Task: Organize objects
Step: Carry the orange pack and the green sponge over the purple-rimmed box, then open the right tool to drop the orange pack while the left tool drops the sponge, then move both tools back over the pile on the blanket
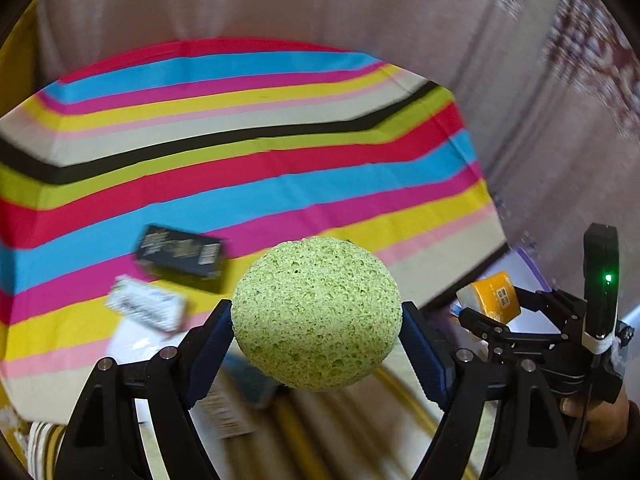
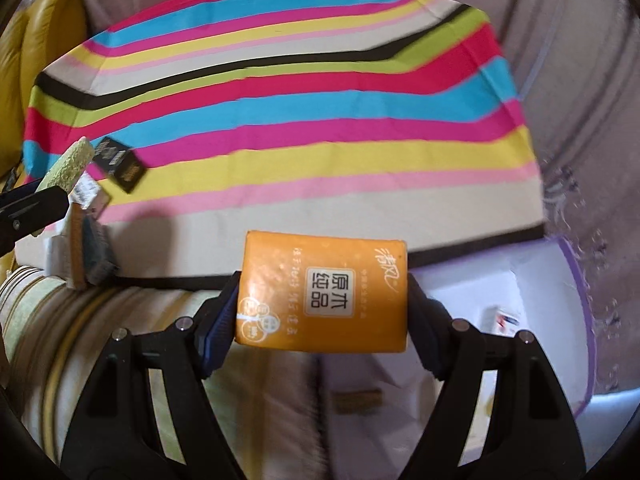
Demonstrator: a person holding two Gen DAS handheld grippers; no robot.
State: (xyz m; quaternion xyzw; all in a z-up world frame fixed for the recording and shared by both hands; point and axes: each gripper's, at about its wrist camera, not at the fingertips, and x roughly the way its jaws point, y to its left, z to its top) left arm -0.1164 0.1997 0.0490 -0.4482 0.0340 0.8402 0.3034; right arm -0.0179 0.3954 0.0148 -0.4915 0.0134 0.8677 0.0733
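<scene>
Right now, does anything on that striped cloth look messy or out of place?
Slightly. A black box and a white packet lie skewed, at angles to the striped cloth. Nothing looks spilled or damaged, though blur hides detail.

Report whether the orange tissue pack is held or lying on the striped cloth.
Held: the right hand-held gripper pinches the orange tissue pack above the striped cloth.

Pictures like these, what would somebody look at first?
Probably the green sponge, round and full of holes, pinched in the left gripper right in the middle of its view. Next, the orange tissue pack clamped in the right gripper. Behind both spreads the bright striped cloth, with a black box lying on it.
</scene>
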